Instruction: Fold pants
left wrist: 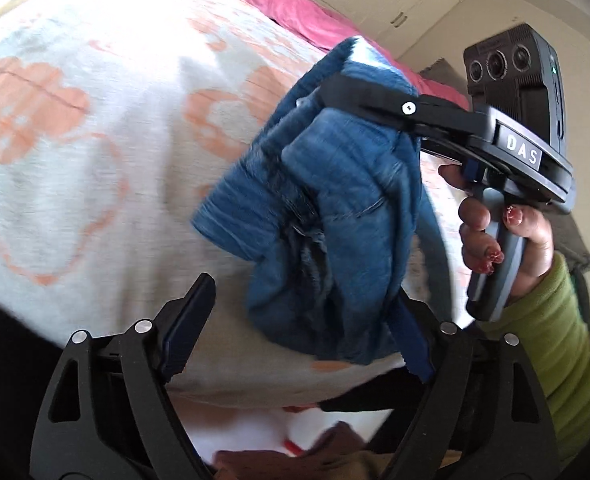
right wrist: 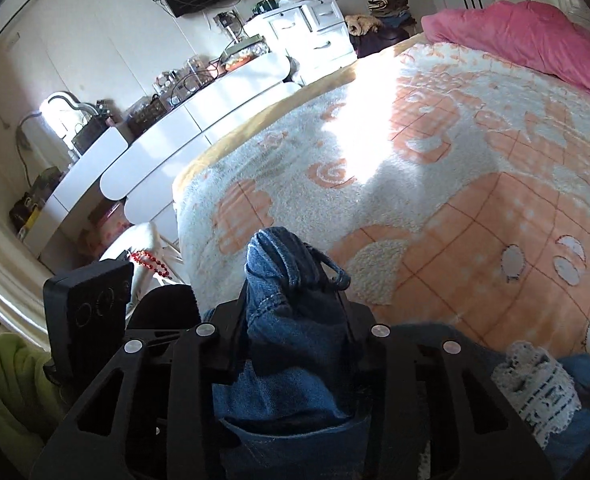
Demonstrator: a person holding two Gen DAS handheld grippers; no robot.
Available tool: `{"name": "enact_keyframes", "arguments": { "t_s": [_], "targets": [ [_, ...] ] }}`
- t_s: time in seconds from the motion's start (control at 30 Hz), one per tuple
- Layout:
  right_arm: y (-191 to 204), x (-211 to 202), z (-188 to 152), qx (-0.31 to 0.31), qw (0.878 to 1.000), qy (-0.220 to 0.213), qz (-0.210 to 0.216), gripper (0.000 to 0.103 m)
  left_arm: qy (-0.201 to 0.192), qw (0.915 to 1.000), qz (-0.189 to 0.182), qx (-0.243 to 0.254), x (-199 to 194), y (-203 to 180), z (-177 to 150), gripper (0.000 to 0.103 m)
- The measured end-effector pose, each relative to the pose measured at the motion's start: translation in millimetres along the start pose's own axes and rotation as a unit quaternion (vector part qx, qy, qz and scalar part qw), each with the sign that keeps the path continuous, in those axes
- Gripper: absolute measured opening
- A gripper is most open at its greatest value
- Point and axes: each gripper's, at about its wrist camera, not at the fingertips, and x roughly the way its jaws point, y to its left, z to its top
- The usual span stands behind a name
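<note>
The blue denim pants [left wrist: 335, 216] hang bunched above the bed. My right gripper [left wrist: 335, 84] comes in from the right of the left wrist view and is shut on the top of the bundle. In the right wrist view the denim [right wrist: 291, 320] fills the space between its closed jaws, and the gripper [right wrist: 295, 280] points across the bed. My left gripper [left wrist: 307, 320] is open below the hanging bundle. The cloth's lower edge hangs in front of its right finger [left wrist: 411, 340]. Its left finger [left wrist: 191, 320] is bare.
The bed has a white and orange patterned blanket [right wrist: 415, 160] and a pink duvet [right wrist: 527, 36] at its far end. A white dresser [right wrist: 199, 108] with clutter stands beside the bed. A piece of lace cloth [right wrist: 535, 384] lies at lower right.
</note>
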Motion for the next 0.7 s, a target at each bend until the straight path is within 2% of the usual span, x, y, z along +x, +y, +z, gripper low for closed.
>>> {"name": "enact_keyframes", "arguments": {
  "t_s": [0.17, 0.5, 0.57, 0.6, 0.67, 0.7],
  "targets": [
    [-18.0, -42.4, -9.1, 0.018, 0.999, -0.037, -0.009, 0.034, 0.013, 0.9985, -0.053, -0.006, 18.5, -26.6, 13.7, 0.075],
    [-44.5, -109.2, -41.4, 0.036, 0.995, -0.093, -0.022, 0.035, 0.017, 0.9965, -0.051, 0.065, 40.5, -98.4, 33.0, 0.075],
    [-54.1, -122.4, -52.3, 0.049, 0.993, -0.101, -0.024, 0.039, 0.024, 0.995, -0.057, 0.078, 50.9, -112.3, 31.0, 0.075],
    [-58.9, -128.6, -59.6, 0.058, 0.992, -0.106, -0.026, 0.044, 0.029, 0.994, -0.061, 0.085, 54.3, -117.4, 31.2, 0.075],
    [-73.3, -144.8, -79.2, 0.086, 0.988, -0.123, -0.042, 0.053, 0.043, 0.9908, -0.07, 0.108, 64.4, -132.9, 25.2, 0.075],
    [-80.9, -151.3, -88.3, 0.103, 0.985, -0.13, -0.052, 0.053, 0.049, 0.9893, -0.071, 0.117, 66.4, -138.3, 23.5, 0.075]
  ]
}}
